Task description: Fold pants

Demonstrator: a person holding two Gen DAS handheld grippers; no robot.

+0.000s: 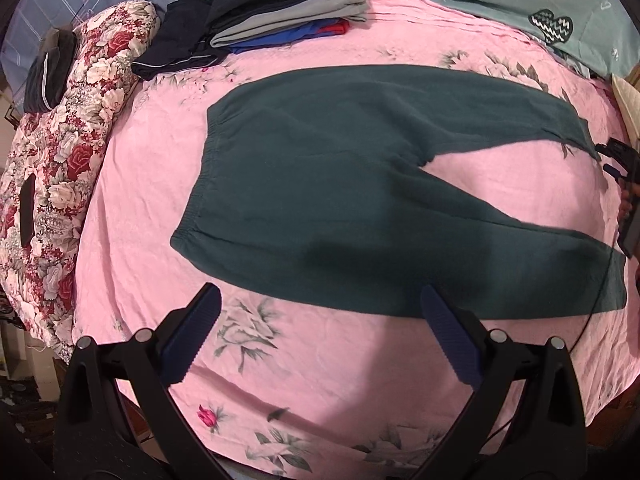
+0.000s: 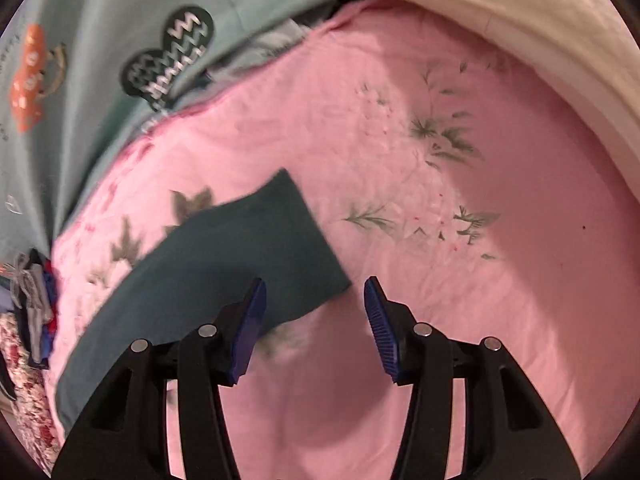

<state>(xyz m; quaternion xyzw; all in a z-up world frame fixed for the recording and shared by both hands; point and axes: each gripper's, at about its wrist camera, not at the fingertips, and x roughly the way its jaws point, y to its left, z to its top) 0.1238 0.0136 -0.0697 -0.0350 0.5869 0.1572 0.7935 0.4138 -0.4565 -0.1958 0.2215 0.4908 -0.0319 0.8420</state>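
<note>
No legible writing is found on any fabric. The dark green fleece pants [image 1: 340,184] are laid flat, legs apart, on a pink floral bedsheet [image 1: 320,380], with a red-and-white flowered quilt [image 1: 68,152] at its left edge and a stack of folded dark and grey clothes [image 1: 280,8] beyond. The left gripper [image 1: 320,336] is held spread and empty above the sheet. Only the right wrist view shows one leg's hem [image 2: 280,240] and a cream pillow [image 2: 520,32]; the right gripper [image 2: 316,320] is parted, gripping nothing.
</note>
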